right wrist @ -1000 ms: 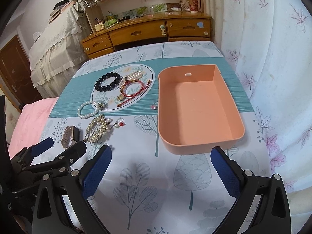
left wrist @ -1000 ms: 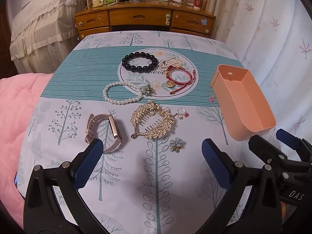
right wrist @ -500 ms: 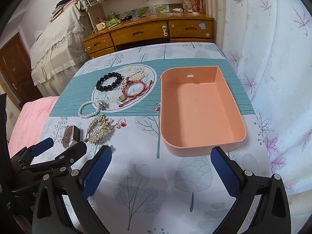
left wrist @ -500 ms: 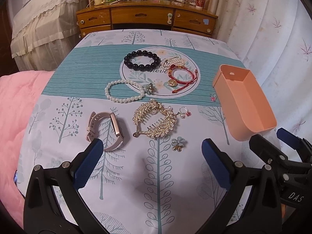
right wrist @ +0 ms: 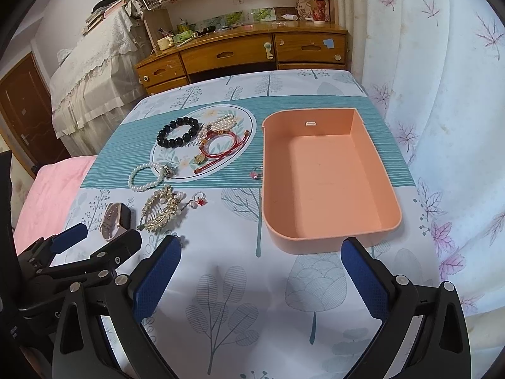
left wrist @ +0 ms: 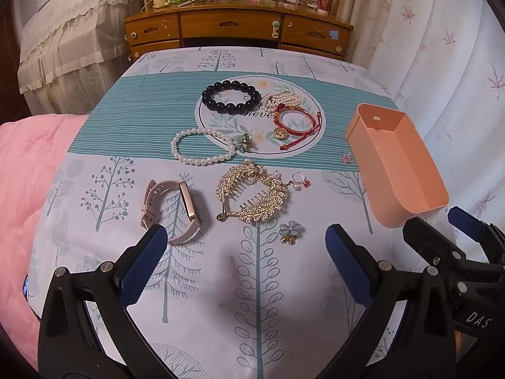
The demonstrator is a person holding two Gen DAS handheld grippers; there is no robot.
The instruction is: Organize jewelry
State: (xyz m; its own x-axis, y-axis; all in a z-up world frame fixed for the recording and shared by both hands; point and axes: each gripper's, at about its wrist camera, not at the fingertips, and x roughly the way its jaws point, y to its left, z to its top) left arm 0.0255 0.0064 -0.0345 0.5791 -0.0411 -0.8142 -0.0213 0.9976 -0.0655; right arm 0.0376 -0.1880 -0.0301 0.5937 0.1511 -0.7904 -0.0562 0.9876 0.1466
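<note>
Jewelry lies spread on the tree-print cloth: a black bead bracelet (left wrist: 232, 97), a red cord bracelet (left wrist: 296, 123), a white pearl bracelet (left wrist: 202, 147), a gold leaf hair comb (left wrist: 252, 194), a pink watch (left wrist: 173, 210), a small flower brooch (left wrist: 290, 232) and a tiny pink ring (left wrist: 346, 158). An empty orange tray (right wrist: 328, 173) stands to their right. My left gripper (left wrist: 244, 252) is open and empty, just short of the watch and brooch. My right gripper (right wrist: 262, 265) is open and empty, in front of the tray's near rim.
A wooden dresser (right wrist: 240, 53) with clutter on top stands beyond the table's far edge. A pink blanket (left wrist: 25, 170) lies at the left. A white curtain (right wrist: 442, 94) hangs close along the right side.
Both grippers have crept slightly forward toward the jewelry and tray. Nothing on the table has moved.
</note>
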